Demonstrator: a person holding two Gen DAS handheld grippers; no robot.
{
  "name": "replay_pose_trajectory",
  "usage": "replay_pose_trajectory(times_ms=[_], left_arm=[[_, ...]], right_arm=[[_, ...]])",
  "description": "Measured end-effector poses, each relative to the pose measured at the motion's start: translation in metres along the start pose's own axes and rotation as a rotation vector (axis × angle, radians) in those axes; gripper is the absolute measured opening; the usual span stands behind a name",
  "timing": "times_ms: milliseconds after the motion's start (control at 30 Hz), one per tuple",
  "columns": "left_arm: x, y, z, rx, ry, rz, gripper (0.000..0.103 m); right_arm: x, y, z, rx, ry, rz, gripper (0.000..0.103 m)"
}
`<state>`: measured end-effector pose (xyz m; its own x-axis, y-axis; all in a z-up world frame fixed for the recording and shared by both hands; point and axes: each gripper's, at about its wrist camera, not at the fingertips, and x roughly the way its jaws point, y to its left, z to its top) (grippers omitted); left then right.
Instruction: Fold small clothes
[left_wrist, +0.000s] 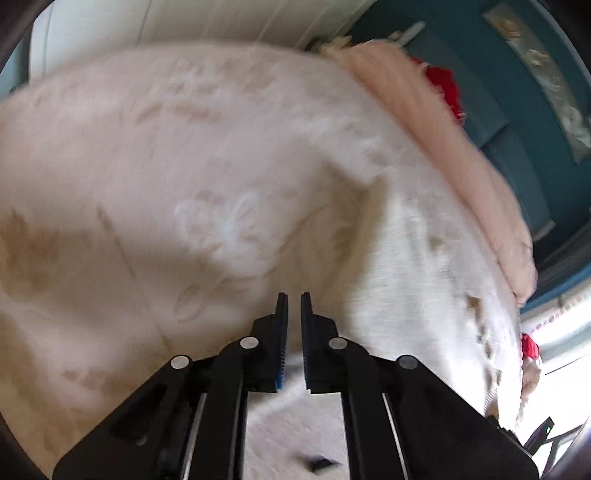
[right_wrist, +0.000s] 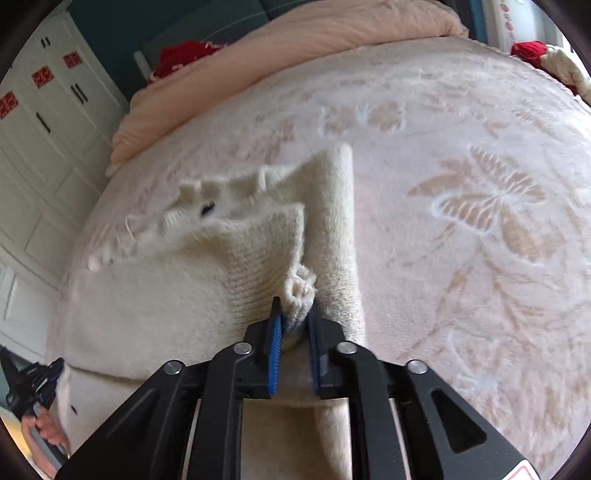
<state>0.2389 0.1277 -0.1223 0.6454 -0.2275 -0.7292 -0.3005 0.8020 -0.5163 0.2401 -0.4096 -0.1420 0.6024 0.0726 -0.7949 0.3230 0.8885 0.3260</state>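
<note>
A cream knitted sweater lies on the pale floral blanket of a bed. My right gripper is shut on a bunched edge of the sweater and lifts that part over the rest of it. One sleeve runs away from the gripper. My left gripper hovers over the blanket with its jaws nearly together and nothing between them. White knit lies to its right and below it; this view is blurred. The left gripper also shows at the lower left of the right wrist view.
A peach duvet is rolled along the far side of the bed. Red fabric lies behind it, and more red at the far right corner. White cupboards stand at the left. A teal wall is behind the bed.
</note>
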Motion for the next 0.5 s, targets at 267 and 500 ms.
replay_pose_trajectory(times_ms=[267,500], left_arm=[[0.033,-0.104,0.003,0.303,0.106,-0.068,0.009],[0.098,-0.096,0.000,0.312,0.163,0.016,0.012]], right_arm=[[-0.016,0.067,0.011,-0.146,-0.055,0.060,0.019],[0.073,0.055,0.026,-0.202,0.075,-0.002,0.000]])
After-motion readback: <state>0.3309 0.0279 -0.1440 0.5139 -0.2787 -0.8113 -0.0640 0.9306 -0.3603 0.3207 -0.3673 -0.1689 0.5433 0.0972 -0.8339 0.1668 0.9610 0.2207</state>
